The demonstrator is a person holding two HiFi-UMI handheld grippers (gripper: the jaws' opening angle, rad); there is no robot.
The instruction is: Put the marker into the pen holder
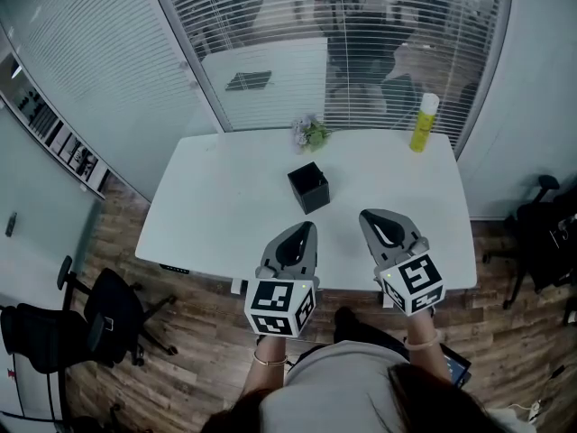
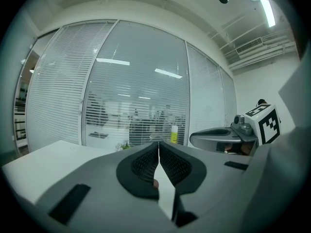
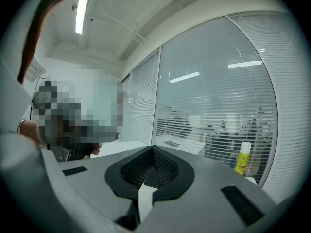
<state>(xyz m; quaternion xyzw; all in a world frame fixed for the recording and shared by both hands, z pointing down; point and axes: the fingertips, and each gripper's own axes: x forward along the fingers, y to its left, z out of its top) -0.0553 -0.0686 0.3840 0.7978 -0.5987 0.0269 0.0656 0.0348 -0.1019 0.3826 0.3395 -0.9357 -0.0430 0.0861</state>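
Note:
The black square pen holder [image 1: 308, 188] stands open-topped in the middle of the white table [image 1: 225, 206]. No marker shows in any view. My left gripper [image 1: 306, 228] hovers over the table's near edge, just short of the holder and slightly to its left; its jaws are pressed together [image 2: 159, 145] with nothing between them. My right gripper [image 1: 372, 216] hangs to the holder's right, also shut and empty [image 3: 152, 150]. From the left gripper view the right gripper [image 2: 218, 137] appears alongside. The holder itself is hidden behind the jaws in both gripper views.
A small potted plant [image 1: 311, 133] and a yellow bottle [image 1: 424, 123] stand at the table's far edge, before glass walls with blinds. The bottle [image 3: 242, 158] also shows in the right gripper view. Office chairs [image 1: 99, 318] stand on the wooden floor at left.

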